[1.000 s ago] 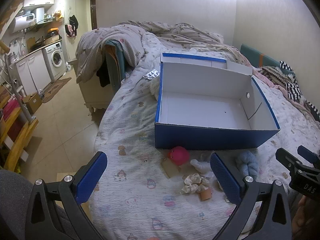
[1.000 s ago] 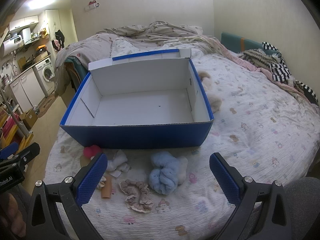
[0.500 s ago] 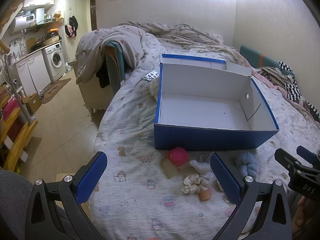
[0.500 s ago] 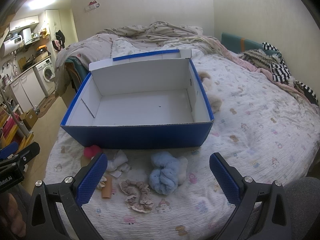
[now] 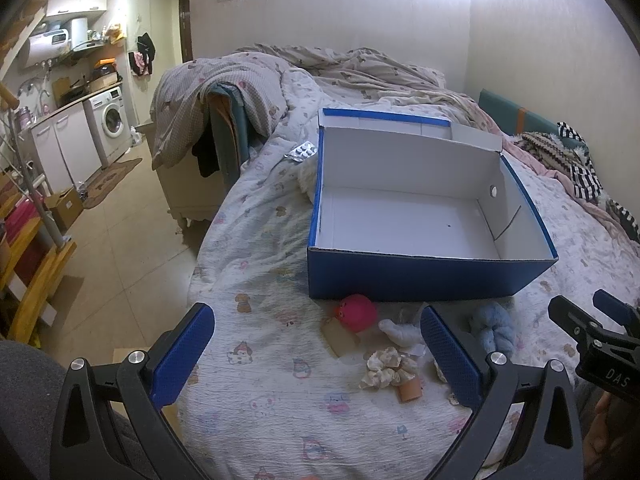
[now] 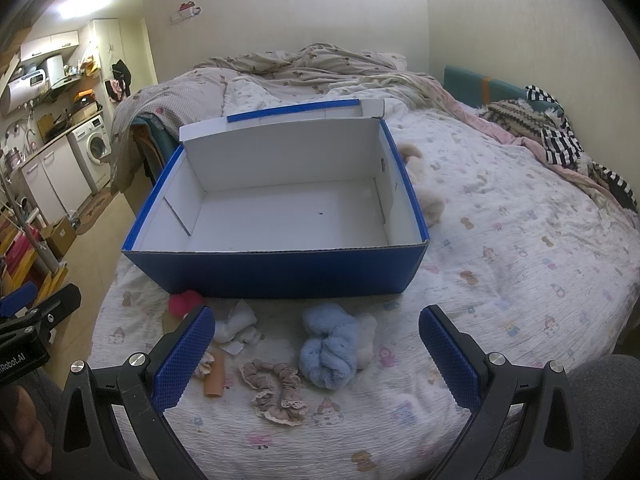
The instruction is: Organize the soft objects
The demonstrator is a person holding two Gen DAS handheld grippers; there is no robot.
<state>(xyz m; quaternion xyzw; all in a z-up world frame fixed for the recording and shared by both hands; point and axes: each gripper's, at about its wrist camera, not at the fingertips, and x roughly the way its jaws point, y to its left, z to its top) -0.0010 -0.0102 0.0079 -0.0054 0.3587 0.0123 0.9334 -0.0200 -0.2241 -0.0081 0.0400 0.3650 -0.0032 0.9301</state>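
An empty blue box [image 5: 424,276] [image 6: 280,276] with a white inside stands open on the bed. In front of it lie a pink toy [image 5: 356,313] [image 6: 185,302], a white cloth [image 5: 400,330] [image 6: 236,326], a fluffy light-blue piece [image 5: 493,326] [image 6: 330,346], a beige scrunchie [image 6: 276,388], a cream scrunchie [image 5: 386,366] and a small brown tube [image 5: 410,392] [image 6: 214,374]. My left gripper [image 5: 318,356] hovers open over the near bed edge, left of these. My right gripper [image 6: 316,360] is open too, low over the blue piece, holding nothing.
A rumpled duvet [image 5: 320,68] fills the bed's far end. A pill blister [image 5: 301,151] lies left of the box, a cream plush [image 6: 424,196] right of it. Striped clothes [image 6: 560,136] sit by the wall. The floor and a washing machine [image 5: 110,122] are to the left.
Both views have shifted only slightly; the objects on the bed have not moved, and both grippers stay open.
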